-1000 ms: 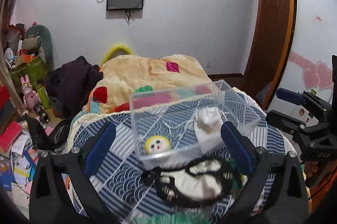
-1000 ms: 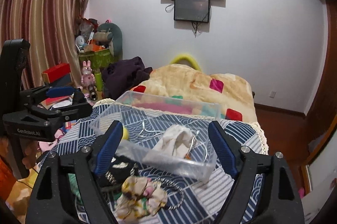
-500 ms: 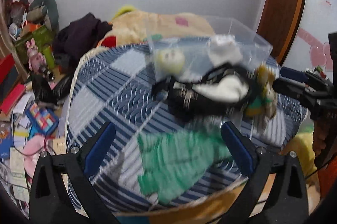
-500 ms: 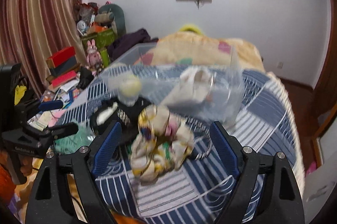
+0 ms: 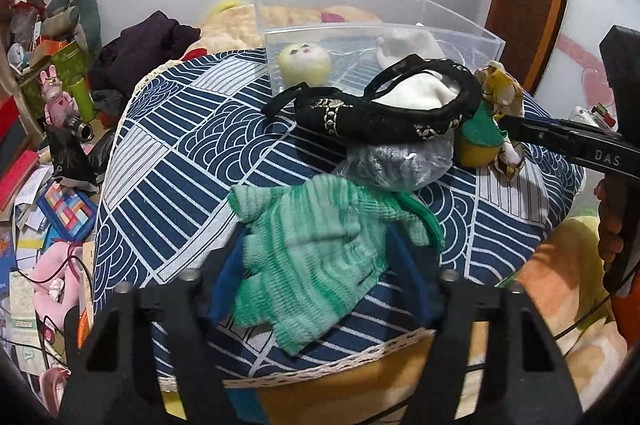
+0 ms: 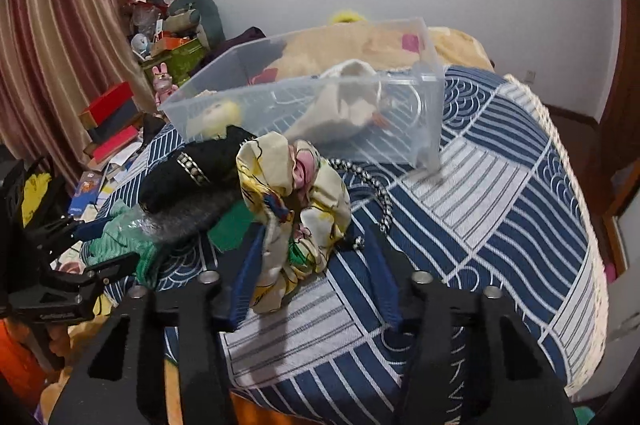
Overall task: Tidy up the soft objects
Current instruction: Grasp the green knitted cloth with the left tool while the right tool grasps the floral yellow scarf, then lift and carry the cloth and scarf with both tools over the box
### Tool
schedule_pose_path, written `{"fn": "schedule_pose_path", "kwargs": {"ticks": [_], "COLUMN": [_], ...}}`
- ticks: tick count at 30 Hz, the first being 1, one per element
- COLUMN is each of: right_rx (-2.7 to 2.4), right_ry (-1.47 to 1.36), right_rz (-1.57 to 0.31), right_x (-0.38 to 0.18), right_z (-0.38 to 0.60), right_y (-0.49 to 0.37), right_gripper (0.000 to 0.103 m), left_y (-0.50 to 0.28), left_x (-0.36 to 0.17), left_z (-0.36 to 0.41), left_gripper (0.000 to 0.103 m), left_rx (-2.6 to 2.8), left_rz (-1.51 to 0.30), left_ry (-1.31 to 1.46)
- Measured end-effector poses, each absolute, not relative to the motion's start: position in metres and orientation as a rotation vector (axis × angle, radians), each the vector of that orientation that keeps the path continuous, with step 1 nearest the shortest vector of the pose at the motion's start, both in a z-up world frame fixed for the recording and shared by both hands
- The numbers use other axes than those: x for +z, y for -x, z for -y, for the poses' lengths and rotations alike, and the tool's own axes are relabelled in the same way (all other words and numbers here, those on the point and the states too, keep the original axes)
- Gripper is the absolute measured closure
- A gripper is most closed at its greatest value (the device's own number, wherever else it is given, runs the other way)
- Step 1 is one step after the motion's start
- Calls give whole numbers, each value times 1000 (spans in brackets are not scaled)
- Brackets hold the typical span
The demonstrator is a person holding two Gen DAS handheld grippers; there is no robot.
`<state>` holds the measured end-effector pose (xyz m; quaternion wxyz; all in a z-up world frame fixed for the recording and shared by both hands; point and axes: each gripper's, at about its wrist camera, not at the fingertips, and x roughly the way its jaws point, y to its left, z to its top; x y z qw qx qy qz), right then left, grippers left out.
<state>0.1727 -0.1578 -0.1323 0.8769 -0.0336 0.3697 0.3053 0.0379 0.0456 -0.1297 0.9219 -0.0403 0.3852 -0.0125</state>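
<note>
Green knitted glove [image 5: 316, 265] near the front edge of the tabletop [image 5: 172, 145], lying between the blue-padded fingers [image 5: 226, 279] of the left gripper [image 5: 320, 277], partly draped over them; fingers spread apart on either side, not pressed into the knit. Floral scrunchie [image 6: 292, 209] further along the same front edge, sitting between the fingers [image 6: 248, 281] of the right gripper [image 6: 316, 277]; left pad touching the fabric, right pad just beside it, so cannot tell whether clamped or merely framing it. Behind the glove, a grey item in clear wrap [image 5: 400, 161], then a black bag with studded trim [image 5: 380, 109] holding something white. Just beside the scrunchie, a black-and-white cord [image 6: 380, 193] on the blue patterned cloth. Toward the far edge, a clear plastic bin [image 6: 424, 113] holding a yellow plush face [image 5: 304, 63] and a cream drawstring pouch [image 6: 344, 101]. Yellow-green sponge [image 5: 480, 141] between the bag and the scrunchie.
</note>
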Motion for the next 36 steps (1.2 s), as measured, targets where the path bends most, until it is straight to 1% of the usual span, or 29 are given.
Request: {"fn": "schedule_pose_path", "kwargs": {"ticks": [2, 4, 6, 8, 12, 20, 29, 36], "right_rx": [644, 655, 669, 669, 674, 653, 630, 623], "right_ry": [68, 66, 69, 78, 67, 62, 47, 44], "right_rz": [-772, -768, -765, -756, -728, -631, -529, -467], "right_x": [-134, -134, -132, -130, -123, -97, -69, -49], "right_z": [157, 155, 153, 152, 155, 165, 173, 169], "right_y": [-172, -171, -170, -167, -164, -153, -151, -165], "right_gripper": [71, 82, 88, 90, 93, 93, 93, 93], "left_y": [-35, -31, -27, -23, -13, -8, -21, -50], "left_x": [-129, -128, -125, -121, -107, -76, -34, -1], "left_z": [-46, -49, -49, -48, -48, -56, -66, -60], "left_gripper": [56, 62, 67, 71, 73, 74, 75, 75], "left_rx": [-22, -25, -23, -18, -16, -5, -5, -25], "left_rz": [-789, -784, -772, -761, -725, -633, -498, -408], "left_ry": [85, 92, 88, 73, 77, 126, 149, 132]}}
